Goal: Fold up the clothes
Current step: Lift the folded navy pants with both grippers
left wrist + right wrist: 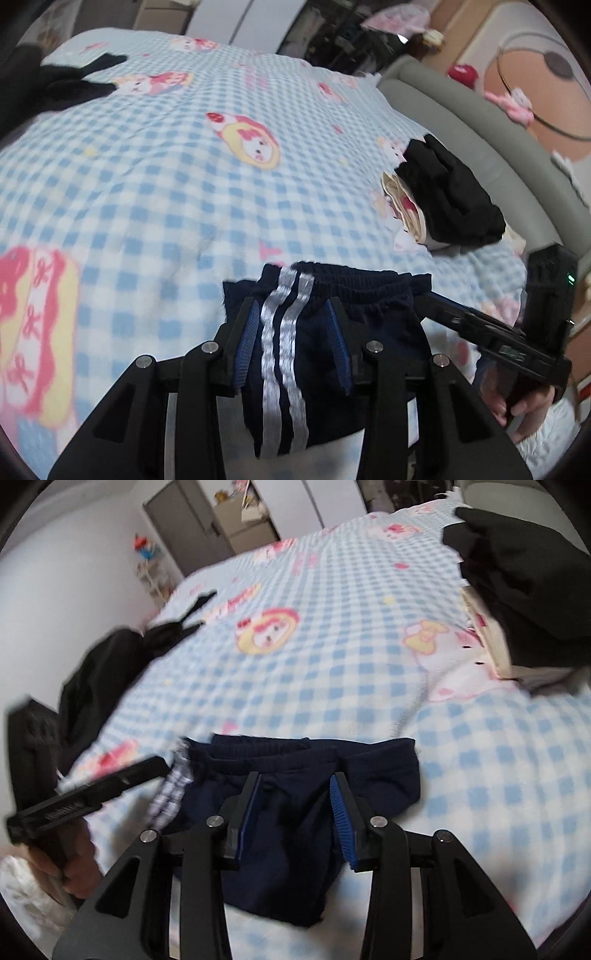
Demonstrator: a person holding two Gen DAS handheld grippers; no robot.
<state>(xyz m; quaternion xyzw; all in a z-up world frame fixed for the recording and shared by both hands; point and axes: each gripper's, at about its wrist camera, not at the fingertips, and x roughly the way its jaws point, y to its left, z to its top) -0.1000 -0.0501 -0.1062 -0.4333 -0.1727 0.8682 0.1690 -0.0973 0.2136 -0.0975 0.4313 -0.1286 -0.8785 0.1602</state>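
Bed with blue-checked cartoon blanket. Navy trousers with two white side stripes lie at its near edge. Left gripper: jaws part open, straddling the striped waistband; contact with the pads unclear. Right gripper: jaws part open astride the plain navy end; grip cannot be told. Folded black garment lies beyond, well apart.

Blue-checked cartoon blanket under navy trousers, folded black pile, loose black garment.
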